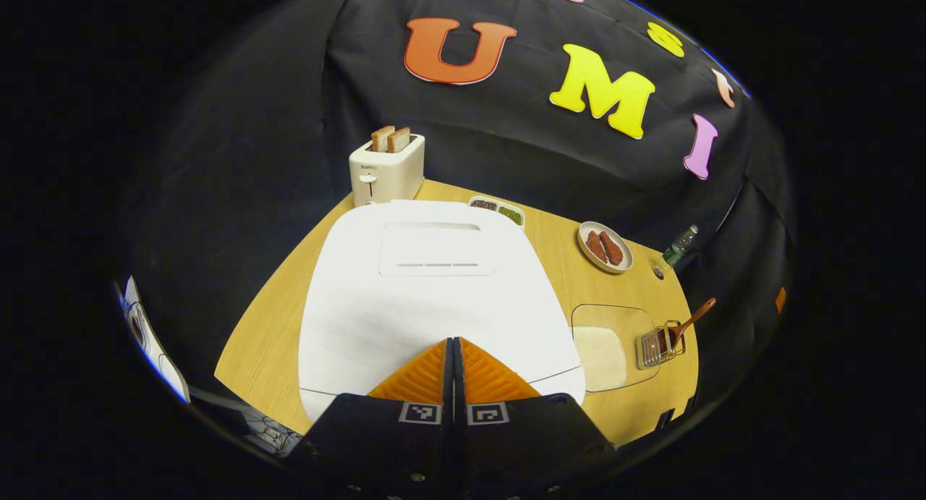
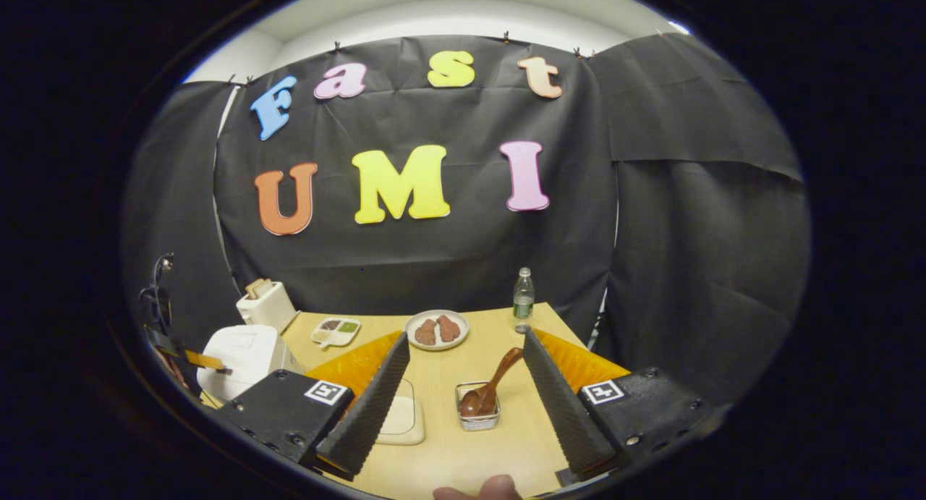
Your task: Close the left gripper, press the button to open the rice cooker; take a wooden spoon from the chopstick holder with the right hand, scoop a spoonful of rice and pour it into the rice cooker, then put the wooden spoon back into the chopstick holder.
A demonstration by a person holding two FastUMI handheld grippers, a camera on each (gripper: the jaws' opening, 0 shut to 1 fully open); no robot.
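Observation:
The white rice cooker (image 1: 434, 290) lies close below my left gripper (image 1: 453, 341), its lid down. That gripper is shut with nothing between its fingers, and its tips hover over the front part of the lid. In the right gripper view the cooker (image 2: 242, 355) sits at the far left, with the left gripper (image 2: 206, 360) at its near side. The wooden spoon (image 2: 494, 383) leans bowl-down in the small wire chopstick holder (image 2: 478, 407). My right gripper (image 2: 466, 337) is open, its fingers on either side of the spoon but nearer the camera. A clear container of rice (image 2: 401, 413) lies left of the holder.
A toaster (image 1: 387, 168) with bread stands behind the cooker. A divided condiment dish (image 1: 497, 210), a plate of meat (image 1: 605, 247) and a bottle (image 1: 680, 245) line the table's back. The holder (image 1: 657, 344) stands near the table's right edge. A person's fingertip (image 2: 477, 491) shows at the bottom.

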